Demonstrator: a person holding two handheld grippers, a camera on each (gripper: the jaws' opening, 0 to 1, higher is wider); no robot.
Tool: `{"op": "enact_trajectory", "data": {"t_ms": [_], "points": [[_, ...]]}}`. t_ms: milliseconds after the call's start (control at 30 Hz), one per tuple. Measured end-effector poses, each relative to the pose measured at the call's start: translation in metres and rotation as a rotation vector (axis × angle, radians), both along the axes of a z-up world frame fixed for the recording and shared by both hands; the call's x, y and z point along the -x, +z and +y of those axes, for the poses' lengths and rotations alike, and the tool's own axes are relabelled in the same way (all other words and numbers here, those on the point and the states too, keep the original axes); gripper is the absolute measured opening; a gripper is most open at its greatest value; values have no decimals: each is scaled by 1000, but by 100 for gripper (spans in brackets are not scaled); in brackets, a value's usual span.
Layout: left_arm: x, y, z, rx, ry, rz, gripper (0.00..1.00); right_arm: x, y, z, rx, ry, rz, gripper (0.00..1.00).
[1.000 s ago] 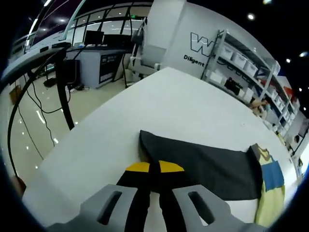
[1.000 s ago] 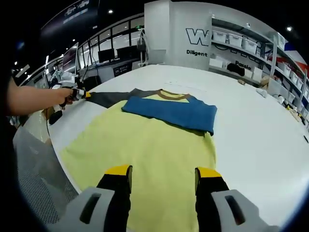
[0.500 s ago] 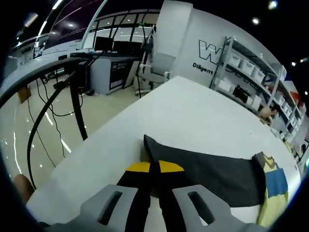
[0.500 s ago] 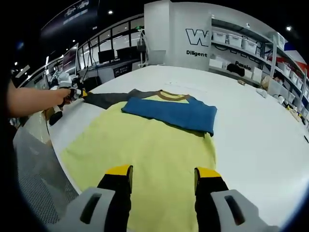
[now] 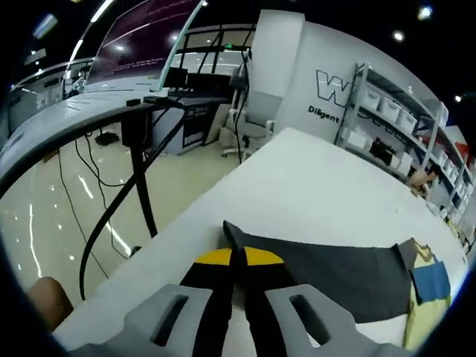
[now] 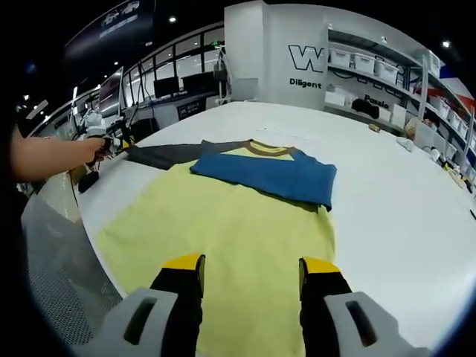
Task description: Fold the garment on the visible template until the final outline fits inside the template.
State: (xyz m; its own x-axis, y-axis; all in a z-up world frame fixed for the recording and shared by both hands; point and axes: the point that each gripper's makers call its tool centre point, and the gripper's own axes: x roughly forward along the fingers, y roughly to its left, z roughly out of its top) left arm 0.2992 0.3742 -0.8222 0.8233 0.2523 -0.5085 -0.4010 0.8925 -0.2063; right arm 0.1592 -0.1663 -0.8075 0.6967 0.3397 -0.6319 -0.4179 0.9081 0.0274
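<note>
A yellow T-shirt lies flat on the white table. Its blue sleeve is folded across the chest, below the brown collar. The dark grey sleeve stretches out to the left, toward the table edge. In the left gripper view my left gripper is shut on the cuff end of that grey sleeve. The same gripper shows far left in the right gripper view, held by a person's hand. My right gripper hangs open over the shirt's lower part, holding nothing.
The table's left edge drops to a shiny floor with a black-legged desk and cables. Shelves with bins stand behind the table. Bare table surface lies to the right of the shirt. A grey mesh surface sits at lower left.
My left gripper has pulled the grey sleeve's cuff outward toward the table edge, drawing the sleeve straighter. The right gripper has barely moved.
</note>
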Motion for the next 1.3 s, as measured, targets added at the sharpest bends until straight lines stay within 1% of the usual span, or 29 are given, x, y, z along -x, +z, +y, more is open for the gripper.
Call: {"op": "enact_trajectory", "data": {"t_ms": [100, 167, 233, 267, 300, 400, 600, 767, 833, 933, 1000, 1033, 1167, 1233, 1300], "points": [[1, -5, -1, 2, -4, 15, 0, 0, 0, 0, 1, 0, 0, 49], [7, -9, 1, -1, 19, 29, 0, 0, 0, -1, -1, -4, -1, 49], [9, -10, 1, 4, 28, 28, 0, 0, 1, -1, -1, -6, -1, 49], [13, -12, -3, 9, 29, 36, 0, -1, 1, -2, -5, -9, -3, 49], [17, -12, -5, 5, 36, 38, 0, -1, 2, -2, -6, -9, -5, 49], [21, -14, -5, 4, 39, 49, 0, -1, 2, -1, -9, -8, -9, 49], [22, -8, -5, -18, 27, 51, 0, -1, 3, -1, -15, -5, -13, 49], [18, 7, -9, -30, 23, 21, 0, 0, 4, 0, -20, -2, -15, 49], [13, 19, -13, -42, 11, -4, 0, -1, 4, 0, -23, -1, -15, 49], [6, 33, -18, -56, -5, -30, 0, -1, 6, 0, -29, -2, -19, 49], [0, 45, -26, -55, -27, -52, 0, -1, 7, 1, -34, -3, -22, 49], [-6, 55, -33, -62, -45, -76, 0, -1, 8, 1, -40, -4, -24, 49], [-13, 67, -44, -66, -69, -98, 0, -2, 9, 1, -45, -4, -29, 49], [-25, 87, -69, -72, -122, -139, 0, -2, 11, 2, -54, -7, -33, 49], [-34, 98, -83, -76, -153, -162, 0, -2, 12, 2, -57, -7, -37, 49]]}}
